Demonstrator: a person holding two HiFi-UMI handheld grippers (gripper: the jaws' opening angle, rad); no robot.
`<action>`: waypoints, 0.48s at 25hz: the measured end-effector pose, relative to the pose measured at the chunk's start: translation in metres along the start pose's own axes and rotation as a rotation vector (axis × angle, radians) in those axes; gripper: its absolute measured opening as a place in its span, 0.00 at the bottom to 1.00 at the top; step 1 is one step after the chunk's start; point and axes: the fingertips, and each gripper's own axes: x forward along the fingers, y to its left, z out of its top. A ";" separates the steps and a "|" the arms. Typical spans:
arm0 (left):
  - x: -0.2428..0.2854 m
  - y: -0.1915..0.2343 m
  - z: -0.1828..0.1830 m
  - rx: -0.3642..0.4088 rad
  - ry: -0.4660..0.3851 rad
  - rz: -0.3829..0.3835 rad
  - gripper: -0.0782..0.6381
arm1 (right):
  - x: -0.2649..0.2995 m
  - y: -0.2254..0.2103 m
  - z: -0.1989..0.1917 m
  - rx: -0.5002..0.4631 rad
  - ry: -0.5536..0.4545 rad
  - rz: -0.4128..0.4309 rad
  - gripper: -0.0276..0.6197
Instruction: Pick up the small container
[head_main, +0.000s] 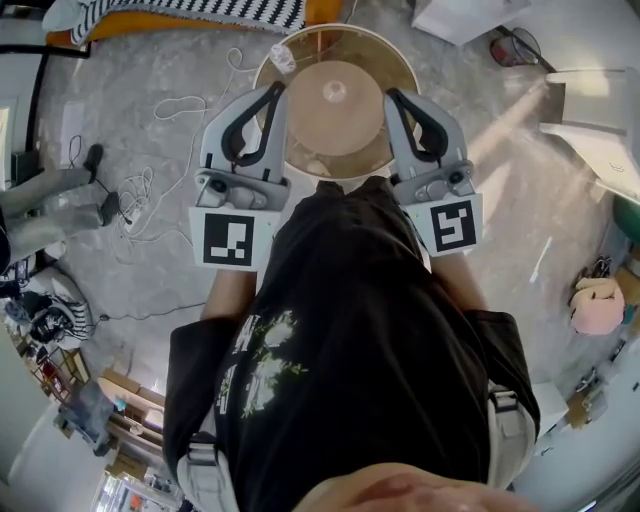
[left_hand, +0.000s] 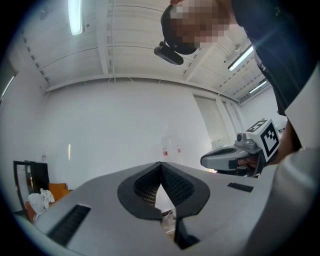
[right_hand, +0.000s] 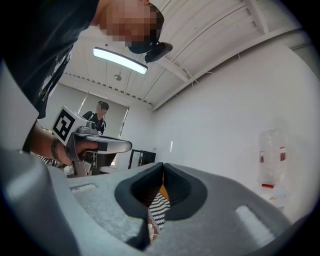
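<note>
Far left first: a striped cloth is lying at the far edge of the scene, white cables are curling over the grey floor, and a person's legs in grey trousers are showing at the left border. Moving in, the left gripper is hovering in front of the wearer's chest and pointing away toward the far side. In the left gripper view its jaws are pressing tip to tip, with nothing between them but pale wall behind. It is hanging just above the near left rim of the round table. The small container is sitting there on the table's far left edge, a pale little thing too small to make out in detail. It is lying just beyond the left gripper's tips, and neither gripper is touching it. In the middle, the table's brown round base is showing through the top between the two grippers, and the wearer's black shirt is filling the near part of the head view. On to the right gripper, which is mirroring the left over the table's near right rim. In the right gripper view its jaws are pressed together at the tip and pinching nothing, with only a glimpse of stripes and orange in the gap below. Far right, a pink object is resting near the edge.
</note>
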 end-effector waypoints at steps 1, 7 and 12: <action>0.000 0.002 -0.001 0.004 0.005 0.003 0.11 | 0.003 0.000 0.000 0.002 -0.005 0.008 0.04; 0.006 0.010 -0.001 -0.006 0.017 0.068 0.11 | 0.022 -0.004 0.000 0.046 -0.039 0.087 0.32; 0.014 0.008 -0.002 0.001 0.033 0.109 0.11 | 0.029 -0.014 -0.005 0.030 -0.035 0.129 0.30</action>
